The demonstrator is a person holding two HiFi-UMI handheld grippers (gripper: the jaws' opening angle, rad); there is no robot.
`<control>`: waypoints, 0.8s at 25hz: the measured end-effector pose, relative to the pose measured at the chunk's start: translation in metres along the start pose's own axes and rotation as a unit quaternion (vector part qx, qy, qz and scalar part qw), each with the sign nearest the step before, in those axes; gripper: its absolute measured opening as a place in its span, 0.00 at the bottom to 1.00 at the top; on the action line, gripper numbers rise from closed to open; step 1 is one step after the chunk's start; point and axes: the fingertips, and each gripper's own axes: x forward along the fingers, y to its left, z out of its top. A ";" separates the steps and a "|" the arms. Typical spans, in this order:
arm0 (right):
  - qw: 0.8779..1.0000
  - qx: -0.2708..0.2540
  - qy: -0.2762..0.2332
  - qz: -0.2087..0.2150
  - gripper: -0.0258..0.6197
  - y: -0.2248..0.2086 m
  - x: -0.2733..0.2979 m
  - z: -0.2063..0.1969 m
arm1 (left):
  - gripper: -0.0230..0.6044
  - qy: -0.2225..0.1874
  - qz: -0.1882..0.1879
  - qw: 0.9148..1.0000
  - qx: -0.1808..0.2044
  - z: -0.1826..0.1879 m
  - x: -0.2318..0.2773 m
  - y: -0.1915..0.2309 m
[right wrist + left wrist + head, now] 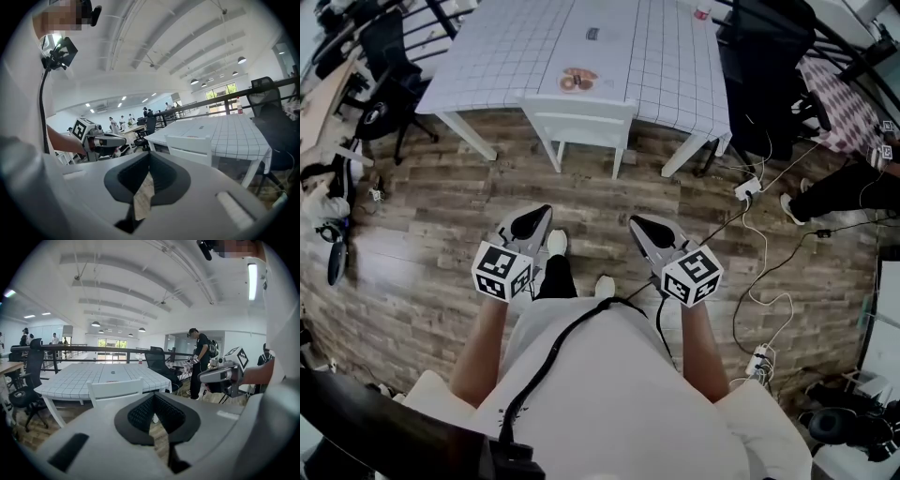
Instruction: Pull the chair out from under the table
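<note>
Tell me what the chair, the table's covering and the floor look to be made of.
Chair: probably painted white wood or plastic, matte; no grain shows.
Table covering: cloth or thin vinyl, white with a dark grid; its edge hangs over the corners.
Floor: wood or wood-look laminate planks, streaky brown-grey grain, slight sheen.

The chair (579,117) has a smooth white finish; the worktop (516,47) carries a white grid-printed cloth. The floor (422,244) shows wood-grain planks with slight sheen. The left tongs (538,216) and right tongs (639,225) are matt grey plastic with black textured pads (140,413).
</note>
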 end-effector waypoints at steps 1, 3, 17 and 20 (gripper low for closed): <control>1.000 0.002 0.000 -0.005 0.05 -0.003 0.006 0.002 | 0.05 0.001 -0.003 1.000 0.003 0.002 0.003 0.007; 1.000 0.007 -0.004 -0.012 0.05 -0.009 0.020 0.009 | 0.05 0.002 -0.010 1.000 0.005 0.007 0.010 0.024; 0.995 0.028 -0.032 -0.091 0.05 -0.051 0.094 0.070 | 0.05 -0.005 -0.093 0.995 0.026 0.059 0.072 0.115; 0.993 0.033 -0.033 -0.110 0.05 -0.055 0.106 0.073 | 0.05 -0.004 -0.107 0.994 0.027 0.059 0.078 0.132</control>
